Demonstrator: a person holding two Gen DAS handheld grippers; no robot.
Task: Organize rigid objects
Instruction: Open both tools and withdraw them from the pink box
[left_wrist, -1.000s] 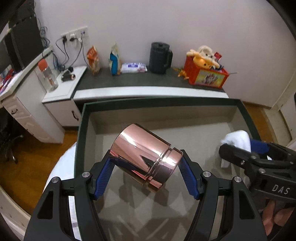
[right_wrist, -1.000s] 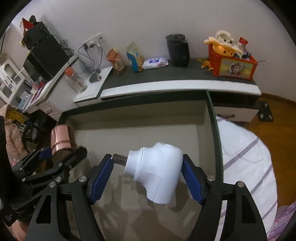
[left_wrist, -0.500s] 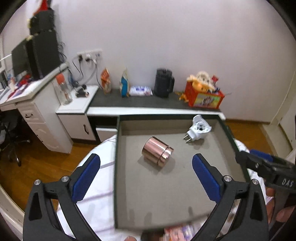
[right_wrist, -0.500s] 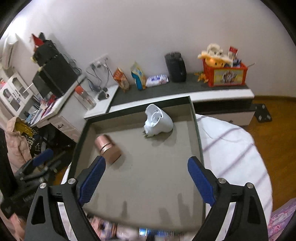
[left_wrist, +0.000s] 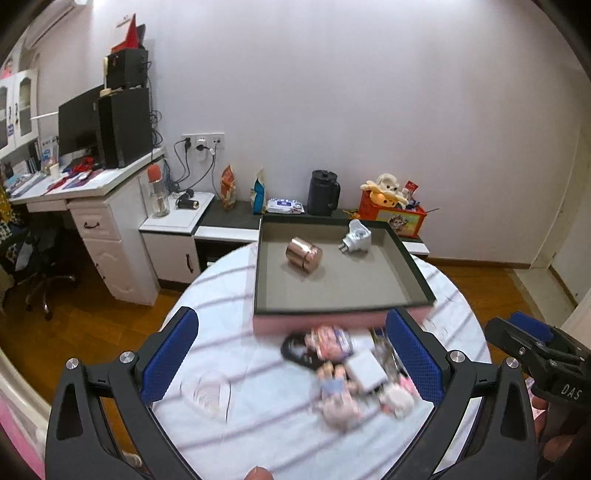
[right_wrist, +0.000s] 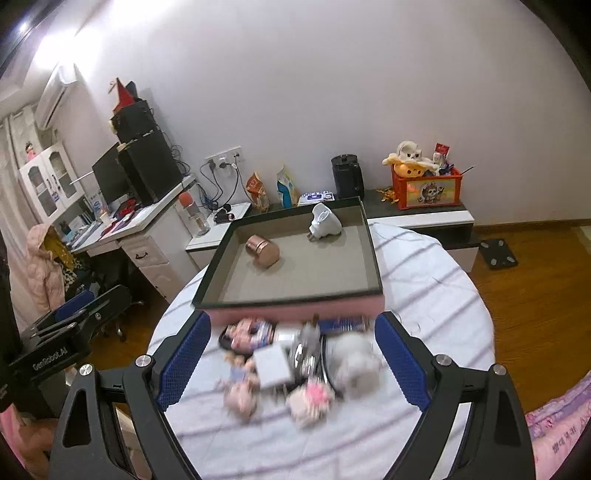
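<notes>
A copper cup (left_wrist: 303, 253) lies on its side in the pink box (left_wrist: 332, 323) with a grey floor; it also shows in the right wrist view (right_wrist: 263, 250). A white plug adapter (left_wrist: 356, 237) lies at the box's far right, also in the right wrist view (right_wrist: 323, 221). A blurred pile of small toys and a white block (left_wrist: 351, 369) lies in front of the box, also in the right wrist view (right_wrist: 291, 365). My left gripper (left_wrist: 291, 354) is open and empty above the pile. My right gripper (right_wrist: 293, 365) is open and empty above the pile.
The round table has a white striped cloth (left_wrist: 236, 295). A clear plastic piece (left_wrist: 207, 393) lies at its left. Behind stand a low cabinet (left_wrist: 236, 218) with a black kettle (left_wrist: 323, 192), snack bags and a red toy crate (left_wrist: 395, 214), and a white desk (left_wrist: 92, 206).
Both grippers let go of the copper cup and the white adapter inside the box, opened wide, and pulled back and up to above the pile in front of the box.
</notes>
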